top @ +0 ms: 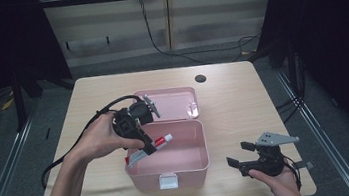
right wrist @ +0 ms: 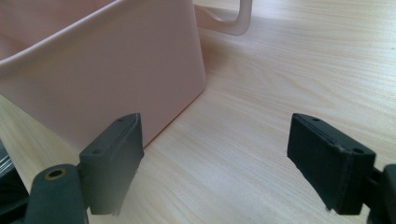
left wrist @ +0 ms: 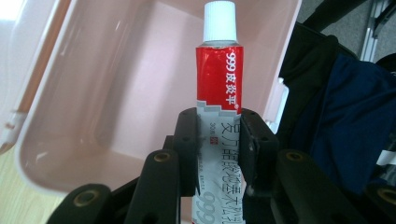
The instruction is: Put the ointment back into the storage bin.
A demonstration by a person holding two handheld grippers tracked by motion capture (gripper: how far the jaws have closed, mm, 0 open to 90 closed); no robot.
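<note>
Item: one ointment tube (left wrist: 218,93), red upper band with white lettering, silver-grey lower body, white ribbed screw cap. Your left gripper (top: 140,142) was clamped on its lower half, carrying it over the open pink box (top: 190,164). Your right gripper (top: 242,154) stood wide apart beside the box, holding nothing.

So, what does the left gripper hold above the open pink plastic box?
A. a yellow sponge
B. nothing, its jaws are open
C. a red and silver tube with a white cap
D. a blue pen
C: in the left gripper view the left gripper is closed on the red and silver tube with a white cap, with the open pink plastic box behind it.
</note>
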